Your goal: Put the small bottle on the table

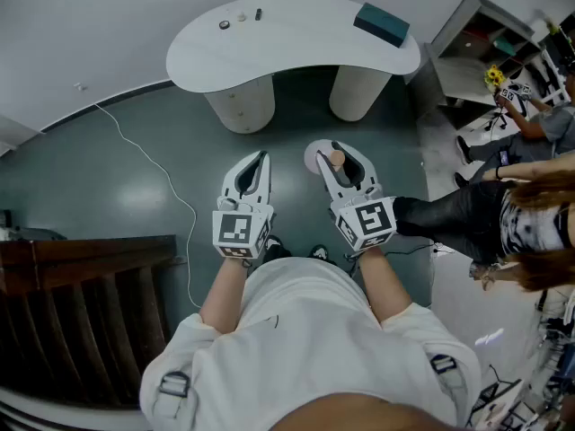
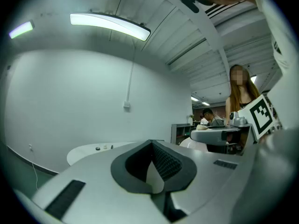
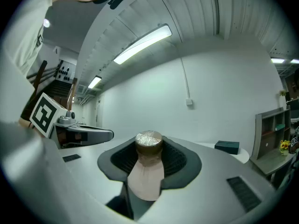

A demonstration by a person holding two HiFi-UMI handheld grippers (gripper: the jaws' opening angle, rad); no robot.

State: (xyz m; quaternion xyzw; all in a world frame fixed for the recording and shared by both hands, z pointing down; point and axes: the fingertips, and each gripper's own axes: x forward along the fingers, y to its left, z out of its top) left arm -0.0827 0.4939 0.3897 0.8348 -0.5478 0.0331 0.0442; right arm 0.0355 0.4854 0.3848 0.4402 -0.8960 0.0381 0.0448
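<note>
2 grippers (image 1: 261, 158) (image 1: 339, 151), 1 small bottle (image 3: 148, 164), 1 table (image 1: 296, 43) and 1 teal box (image 1: 382, 23).

White cable (image 1: 169, 185) trails across the grey-green floor (image 1: 81, 178); dark wooden furniture (image 1: 81, 285) stands at left; shelf unit (image 1: 467, 70) at right holds yellow flowers (image 1: 493, 77); person in striped top (image 1: 530, 218) at right edge

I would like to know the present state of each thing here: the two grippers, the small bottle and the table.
left gripper: jaws together, nothing between them.
right gripper: jaws shut on the small bottle.
small bottle: held off the floor, not yet on the table.
table: stands ahead, bears a dark green box and a few small items.
</note>
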